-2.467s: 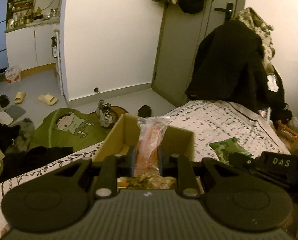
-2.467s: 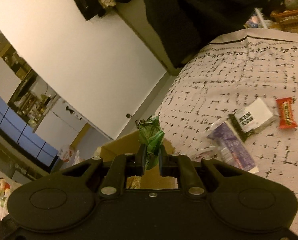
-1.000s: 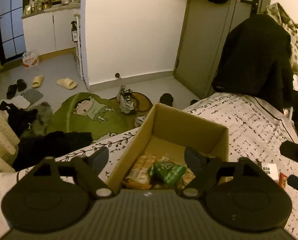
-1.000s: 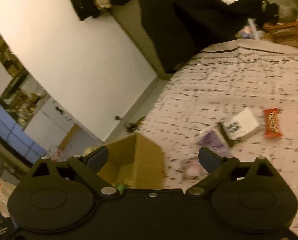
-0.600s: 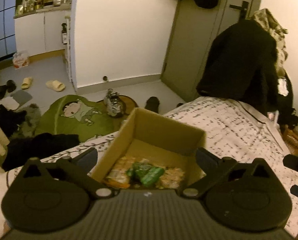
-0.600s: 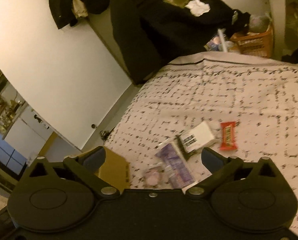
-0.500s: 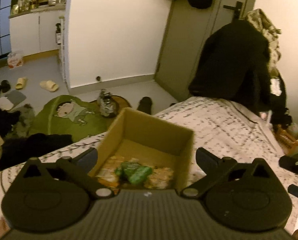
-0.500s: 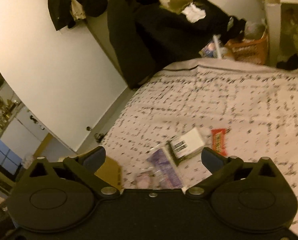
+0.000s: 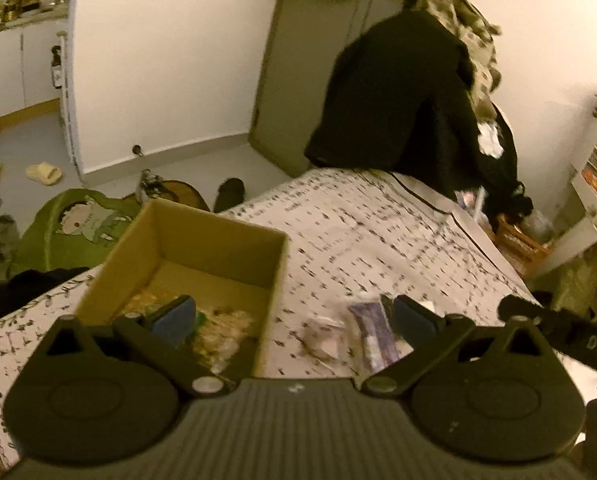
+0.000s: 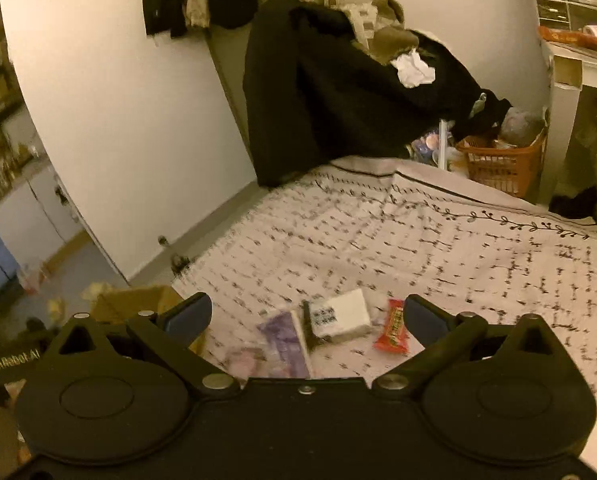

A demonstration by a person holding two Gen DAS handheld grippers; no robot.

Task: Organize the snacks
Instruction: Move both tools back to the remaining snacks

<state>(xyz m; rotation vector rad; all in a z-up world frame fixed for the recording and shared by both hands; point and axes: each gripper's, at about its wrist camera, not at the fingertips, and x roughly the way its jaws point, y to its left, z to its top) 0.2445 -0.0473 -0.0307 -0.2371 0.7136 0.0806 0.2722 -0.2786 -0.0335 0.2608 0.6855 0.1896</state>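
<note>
An open cardboard box (image 9: 214,244) stands on the patterned bedspread and holds several snack packets (image 9: 218,330). My left gripper (image 9: 294,316) is open and empty, just right of the box. Loose snacks lie on the bed: a purple packet (image 10: 284,340), a white packet with a barcode (image 10: 342,316), a red bar (image 10: 394,330) and a pale clear packet (image 9: 322,338). My right gripper (image 10: 304,314) is open and empty, above these loose snacks. The box corner also shows in the right wrist view (image 10: 138,300).
The bed (image 10: 438,240) runs back to a heap of black clothes (image 10: 338,92). An orange basket (image 10: 502,160) and a shelf stand at the far right. A green rug (image 9: 70,224), shoes and slippers lie on the floor left of the bed.
Both grippers opened and dropped their packets, orange and green, into the box. Both have since swung right, away from the box, toward the loose snacks on the bed.
</note>
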